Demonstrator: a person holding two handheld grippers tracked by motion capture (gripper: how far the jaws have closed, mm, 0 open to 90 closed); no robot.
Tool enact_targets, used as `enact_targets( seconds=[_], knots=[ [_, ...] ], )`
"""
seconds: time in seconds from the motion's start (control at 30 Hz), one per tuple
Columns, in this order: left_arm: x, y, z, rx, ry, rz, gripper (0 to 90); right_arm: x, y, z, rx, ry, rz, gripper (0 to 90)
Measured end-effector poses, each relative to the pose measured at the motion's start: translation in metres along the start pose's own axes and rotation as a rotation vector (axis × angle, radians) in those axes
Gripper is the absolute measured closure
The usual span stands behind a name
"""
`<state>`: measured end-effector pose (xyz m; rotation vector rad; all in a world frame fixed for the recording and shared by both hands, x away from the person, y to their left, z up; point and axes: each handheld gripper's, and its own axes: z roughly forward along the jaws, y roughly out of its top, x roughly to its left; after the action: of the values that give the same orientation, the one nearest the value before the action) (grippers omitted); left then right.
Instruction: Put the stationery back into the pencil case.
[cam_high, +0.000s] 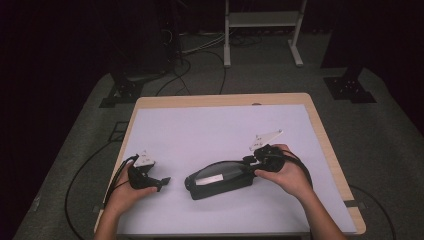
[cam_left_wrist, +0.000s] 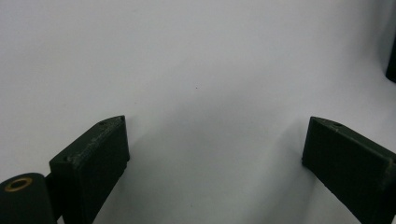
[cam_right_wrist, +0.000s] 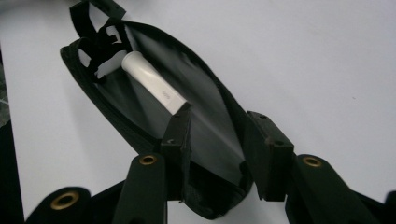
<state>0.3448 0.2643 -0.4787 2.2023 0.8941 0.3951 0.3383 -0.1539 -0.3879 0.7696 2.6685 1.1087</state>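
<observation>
1. The black pouch (cam_high: 220, 179) lies mid-table (cam_high: 210, 127), long axis running left-right, a white tube (cam_right_wrist: 152, 81) inside.
2. Right tongs (cam_right_wrist: 219, 135) straddle its near end, jaws slightly parted, not clearly clamping.
3. Left tongs (cam_left_wrist: 215, 154) rest released, well apart to the pouch's left.

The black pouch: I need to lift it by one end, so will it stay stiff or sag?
The black pouch looks like soft fabric with a clear panel, so it would probably sag. The white tube inside may slide towards the lower end.
</observation>
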Motion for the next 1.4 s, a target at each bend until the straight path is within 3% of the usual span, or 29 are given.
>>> enact_targets(
  seconds=[0.7, 1.07, 1.4],
  knots=[
    [0.000, 0.000, 0.000, 0.001, 0.001, 0.002, 6.4, -0.030, -0.025, -0.020, -0.032, -0.091, 0.080, 46.0],
    [0.000, 0.000, 0.000, 0.001, 0.001, 0.001, 6.4, -0.046, -0.052, -0.029, -0.017, -0.171, 0.139, 33.2],
    [0.000, 0.000, 0.000, 0.000, 0.002, 0.002, 6.4, -0.057, -0.077, -0.038, -0.003, -0.230, 0.191, 28.8]
  ],
)
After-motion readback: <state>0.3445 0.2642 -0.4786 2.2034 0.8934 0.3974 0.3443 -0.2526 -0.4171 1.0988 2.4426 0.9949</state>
